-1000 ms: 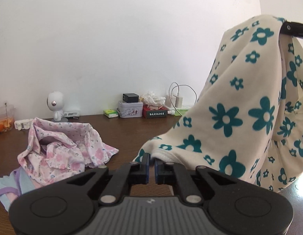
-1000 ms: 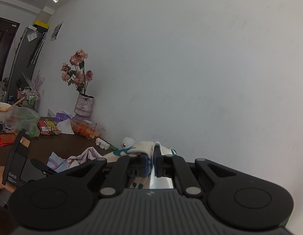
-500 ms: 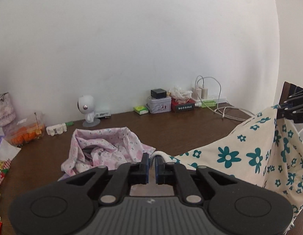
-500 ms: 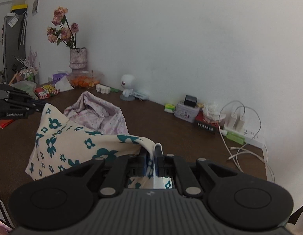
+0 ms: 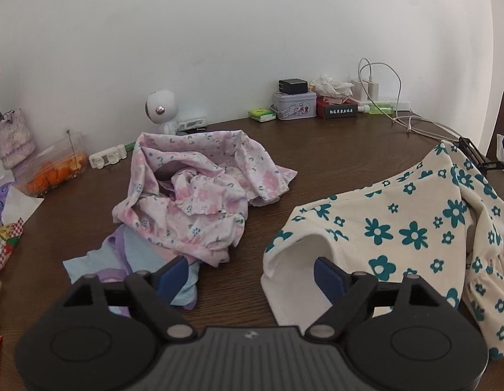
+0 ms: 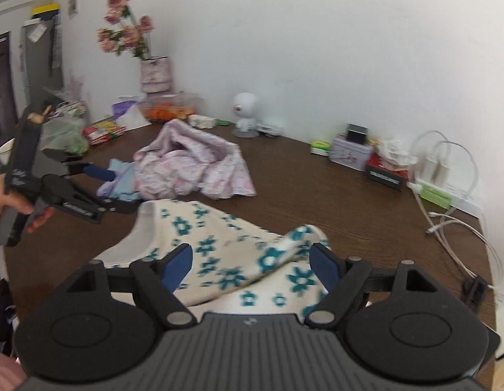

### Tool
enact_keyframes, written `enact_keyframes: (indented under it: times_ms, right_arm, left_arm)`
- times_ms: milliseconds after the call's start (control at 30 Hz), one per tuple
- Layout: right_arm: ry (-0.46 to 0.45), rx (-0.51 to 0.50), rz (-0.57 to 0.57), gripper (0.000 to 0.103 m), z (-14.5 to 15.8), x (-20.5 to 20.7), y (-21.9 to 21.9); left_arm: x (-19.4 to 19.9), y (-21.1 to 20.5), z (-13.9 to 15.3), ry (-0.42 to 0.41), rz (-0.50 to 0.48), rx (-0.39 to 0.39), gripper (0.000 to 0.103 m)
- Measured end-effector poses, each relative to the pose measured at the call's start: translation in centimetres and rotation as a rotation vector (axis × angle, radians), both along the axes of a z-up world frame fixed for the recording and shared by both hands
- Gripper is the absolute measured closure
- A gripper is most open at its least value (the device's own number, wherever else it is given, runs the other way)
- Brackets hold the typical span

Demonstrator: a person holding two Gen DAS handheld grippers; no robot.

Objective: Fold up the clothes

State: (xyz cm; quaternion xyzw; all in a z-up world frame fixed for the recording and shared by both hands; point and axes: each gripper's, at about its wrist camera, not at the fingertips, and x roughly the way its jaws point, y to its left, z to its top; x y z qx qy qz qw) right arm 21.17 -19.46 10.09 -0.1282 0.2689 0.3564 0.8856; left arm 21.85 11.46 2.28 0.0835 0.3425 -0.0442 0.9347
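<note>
A crumpled garment (image 5: 200,192) is piled mid-table (image 5: 333,150), with the flowered garment (image 5: 398,238) spread to its right, nearer the edge. Behind, along the far wall, a small figurine (image 5: 161,110) is set at left and a tin (image 5: 294,105) farther right.

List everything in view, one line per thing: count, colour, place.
cream garment with teal flowers: 1, spread on table, right
pink floral garment: 1, crumpled, centre
light blue and purple cloth: 1, under the pink one
brown wooden table: 1
white round-headed figurine: 1, by wall
pale metal tin: 1, by wall
pink flowers in vase: 1, far left
left gripper: open
right gripper: open
</note>
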Motion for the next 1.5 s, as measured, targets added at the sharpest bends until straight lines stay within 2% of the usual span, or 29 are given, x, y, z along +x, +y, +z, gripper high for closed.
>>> enact_keyframes:
  times_ms: [100, 200, 333, 367, 433, 567, 633, 667, 700, 800, 867, 967, 1067, 1133, 1267, 1367, 1500]
  right_arm:
    - [-0.034, -0.079, 0.115, 0.023, -1.8, -1.9, 6.3]
    - [-0.072, -0.172, 0.200, 0.028, -3.4, -2.9, 12.4]
    - [-0.114, -0.320, 0.190, 0.030, -4.5, 0.6, 17.5]
    - [-0.124, -0.357, 0.187, 0.031, -4.8, 1.5, 18.7]
    - [-0.145, -0.431, 0.182, 0.031, -5.3, 3.2, 21.3]
    - [-0.110, -0.530, 0.197, 0.032, -6.6, 5.9, 24.3]
    - [-0.094, -0.576, 0.203, 0.044, -7.4, 7.1, 25.4]
    - [-0.090, -0.589, 0.193, 0.075, -7.8, 7.6, 25.5]
    - [-0.077, -0.588, 0.180, 0.101, -8.0, 8.1, 25.4]
    - [-0.069, -0.488, 0.149, 0.101, -6.4, 8.6, 23.9]
    - [-0.094, -0.347, 0.100, 0.101, -3.5, 8.5, 21.7]
    - [-0.157, -0.142, 0.016, 0.101, 2.0, 8.0, 17.4]
    - [-0.211, -0.045, -0.020, 0.101, 6.2, 6.8, 12.8]
    - [-0.260, -0.038, -0.050, 0.101, 7.6, 5.6, 9.5]
    - [-0.278, -0.037, -0.141, 0.101, 7.4, 4.0, 3.8]
    - [-0.250, -0.012, -0.180, 0.101, 5.6, 2.5, 0.6]
    - [-0.224, 0.016, -0.196, 0.101, 3.0, 0.0, -2.0]
  left_arm:
    - [-0.2, 0.7, -1.0, 0.028, 0.018, 0.016, 0.020]
    - [-1.0, 1.8, -1.5, 0.039, 0.027, -0.005, 0.020]
    - [-2.6, 2.7, -1.5, 0.038, 0.032, -0.015, 0.021]
    - [-2.9, 2.9, -1.5, 0.039, 0.037, -0.013, 0.026]
    - [-3.5, 3.5, -1.6, 0.043, 0.049, -0.005, 0.023]
    - [-4.2, 4.6, -1.7, 0.055, 0.051, -0.038, 0.023]
    - [-4.4, 4.8, -1.7, 0.057, 0.054, -0.043, 0.023]
    - [-4.5, 4.9, -1.7, 0.059, 0.052, -0.054, 0.023]
    - [-4.6, 4.8, -1.6, 0.061, 0.047, -0.063, 0.023]
    - [-4.6, 4.1, -1.3, 0.058, 0.014, -0.098, 0.020]
    - [-4.4, 3.3, -1.1, 0.047, -0.010, -0.141, 0.015]
    - [-3.5, 2.1, -0.2, 0.025, -0.019, -0.257, 0.015]
    - [-2.4, 0.9, 1.1, -0.015, 0.024, -0.349, 0.014]
    - [-1.9, 0.3, 2.0, -0.046, 0.035, -0.410, 0.014]
    - [-1.4, -1.6, 3.1, -0.068, -0.005, -0.487, 0.012]
    - [-1.0, -4.1, 2.7, -0.047, 0.000, -0.447, 0.012]
    - [-1.0, -6.1, 1.5, -0.012, -0.004, -0.490, 0.012]
